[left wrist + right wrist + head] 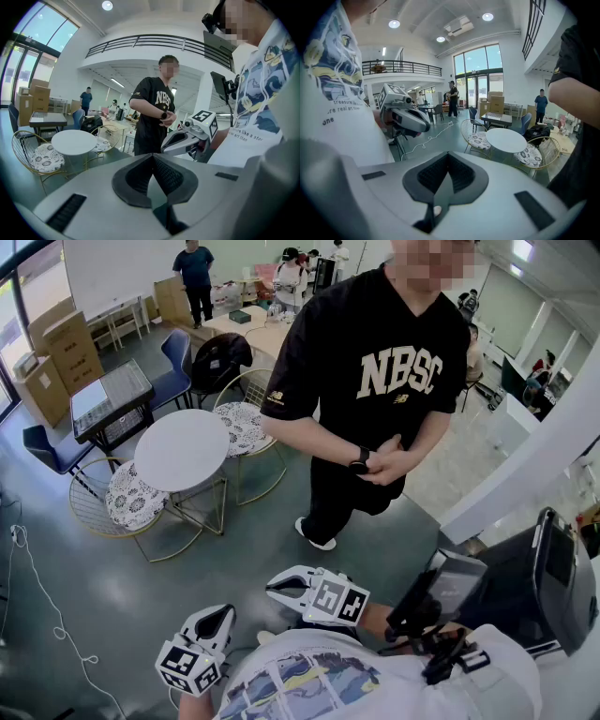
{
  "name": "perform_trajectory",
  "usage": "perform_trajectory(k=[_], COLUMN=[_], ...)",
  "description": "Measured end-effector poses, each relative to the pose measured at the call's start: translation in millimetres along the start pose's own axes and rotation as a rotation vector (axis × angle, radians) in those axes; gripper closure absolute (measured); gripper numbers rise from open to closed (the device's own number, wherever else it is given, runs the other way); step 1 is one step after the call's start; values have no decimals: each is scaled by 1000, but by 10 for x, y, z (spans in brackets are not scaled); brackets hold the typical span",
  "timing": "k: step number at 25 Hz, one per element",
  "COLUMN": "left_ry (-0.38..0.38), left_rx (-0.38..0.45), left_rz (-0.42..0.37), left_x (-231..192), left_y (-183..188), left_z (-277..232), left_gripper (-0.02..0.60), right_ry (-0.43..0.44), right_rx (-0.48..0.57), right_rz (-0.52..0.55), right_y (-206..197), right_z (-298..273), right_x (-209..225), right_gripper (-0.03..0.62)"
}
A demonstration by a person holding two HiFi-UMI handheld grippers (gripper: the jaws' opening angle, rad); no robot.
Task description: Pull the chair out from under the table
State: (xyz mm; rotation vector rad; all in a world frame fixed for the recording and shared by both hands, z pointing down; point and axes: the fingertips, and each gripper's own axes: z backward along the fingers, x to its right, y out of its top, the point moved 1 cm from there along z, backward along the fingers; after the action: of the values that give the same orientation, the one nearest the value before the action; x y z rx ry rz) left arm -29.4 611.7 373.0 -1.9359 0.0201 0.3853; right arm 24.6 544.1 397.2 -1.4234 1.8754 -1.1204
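A round white table (pixel 181 448) stands on the grey floor at the left. Two gold wire chairs with patterned cushions sit at it: one at its near left (pixel 129 499), tucked partly under the top, and one behind it (pixel 242 424). Both grippers are held low near my body, far from the chairs. My left gripper (pixel 216 620) and right gripper (pixel 281 586) are shut with nothing between the jaws. The left gripper view shows its shut gripper (pixel 152 158), the table (pixel 73 142) and a chair (pixel 38 157). The right gripper view shows its shut gripper (pixel 447 155) and the table (pixel 505 139).
A person in a black shirt (pixel 375 390) stands just right of the table. A dark desk (pixel 111 401), blue chairs (pixel 174 364) and cardboard boxes (pixel 56 341) lie beyond. A white cable (pixel 37 589) runs over the floor at the left. A white wall (pixel 525 465) is on the right.
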Motion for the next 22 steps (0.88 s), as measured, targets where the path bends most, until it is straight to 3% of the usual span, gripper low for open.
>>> perform_trajectory(k=[9,14,19,22], left_ry=[-8,0,16,27], left_rx=[-25,-19,-28,-40], left_rz=[-1,-10,0,8], left_x=[-56,-100,-134,-138], left_y=[-22,81,231,339], left_z=[-61,-285,-628,-923], left_gripper=[572,572,571,571], right_ry=[-13,-58,-74,-80], right_rx=[32,57,91,114], right_rz=[-21,-49,-94,-115], right_y=[2,-48,-107,-138], right_z=[-1,74,181,304], right_x=[59,342,753,1058], right_gripper=[582,576,490,470])
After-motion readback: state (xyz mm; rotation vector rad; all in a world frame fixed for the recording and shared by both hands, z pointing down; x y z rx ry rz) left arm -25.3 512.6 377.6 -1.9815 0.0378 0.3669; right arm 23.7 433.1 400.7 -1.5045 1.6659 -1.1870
